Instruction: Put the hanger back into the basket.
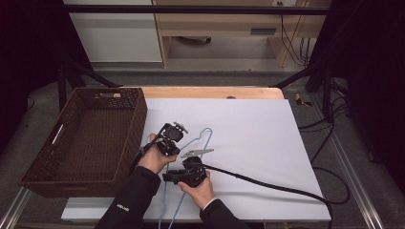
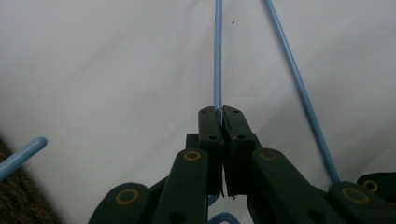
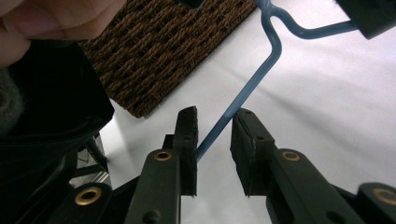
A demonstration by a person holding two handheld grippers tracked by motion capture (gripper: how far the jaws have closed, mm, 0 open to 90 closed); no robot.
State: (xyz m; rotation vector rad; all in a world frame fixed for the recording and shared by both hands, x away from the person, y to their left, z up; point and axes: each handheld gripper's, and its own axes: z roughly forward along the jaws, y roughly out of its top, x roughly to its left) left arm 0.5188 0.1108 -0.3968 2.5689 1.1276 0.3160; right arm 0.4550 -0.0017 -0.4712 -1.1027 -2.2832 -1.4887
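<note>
A light blue wire hanger (image 1: 203,135) lies over the white sheet (image 1: 258,138), its long wires running down toward the front edge. My left gripper (image 1: 170,141) is shut on one straight wire of the hanger (image 2: 217,56), pinched at the jaw tips (image 2: 220,112). A second wire slants away on the right. My right gripper (image 1: 187,174) sits just below the left one. Its jaws stand open (image 3: 215,122) with a slanted stretch of the hanger (image 3: 261,70) passing between them, close to the left pad (image 3: 187,140).
A brown woven basket (image 1: 138,119) stands at the left of the table, right beside both hands; its wall (image 3: 163,46) shows behind the right gripper. A black cable (image 1: 267,183) trails right across the sheet. A wooden table edge (image 1: 210,92) runs along the back.
</note>
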